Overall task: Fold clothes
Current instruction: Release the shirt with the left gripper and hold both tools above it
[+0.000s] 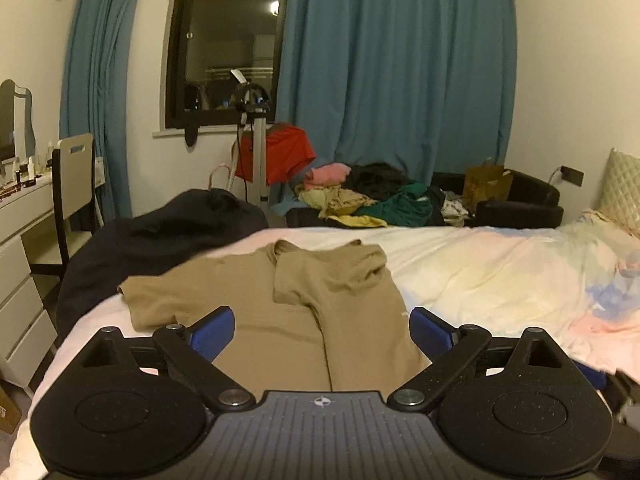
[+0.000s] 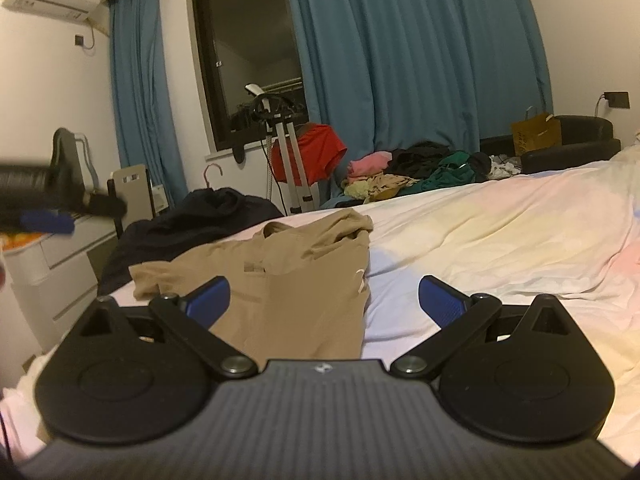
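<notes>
A: Where is the garment?

B: A tan short-sleeved knit shirt (image 1: 256, 312) lies flat on the bed with the pale pastel sheet (image 1: 500, 276), toward its left edge. One side and its sleeve are turned inward over the body, so a lengthwise crease runs down the middle.

A: And the left tool?

B: The left tool (image 1: 322, 330) hangs just above the lower half of the shirt, released, its blue-padded fingers (image 1: 214, 334) spread wide with nothing between them.

A: The right one?

B: The right tool (image 2: 324, 300) is likewise spread apart and empty, over the shirt's right edge; its left pad sits above tan cloth, its right pad above bare sheet. Whether either tool touches the fabric I cannot tell.

A: Anything else near?

B: A dark navy garment (image 1: 160, 236) is heaped at the bed's far left corner, just beyond the shirt. Past the bed, a mixed pile of pink, yellow, green and black clothes (image 1: 372, 196) lies before teal curtains (image 1: 392, 64).
</notes>
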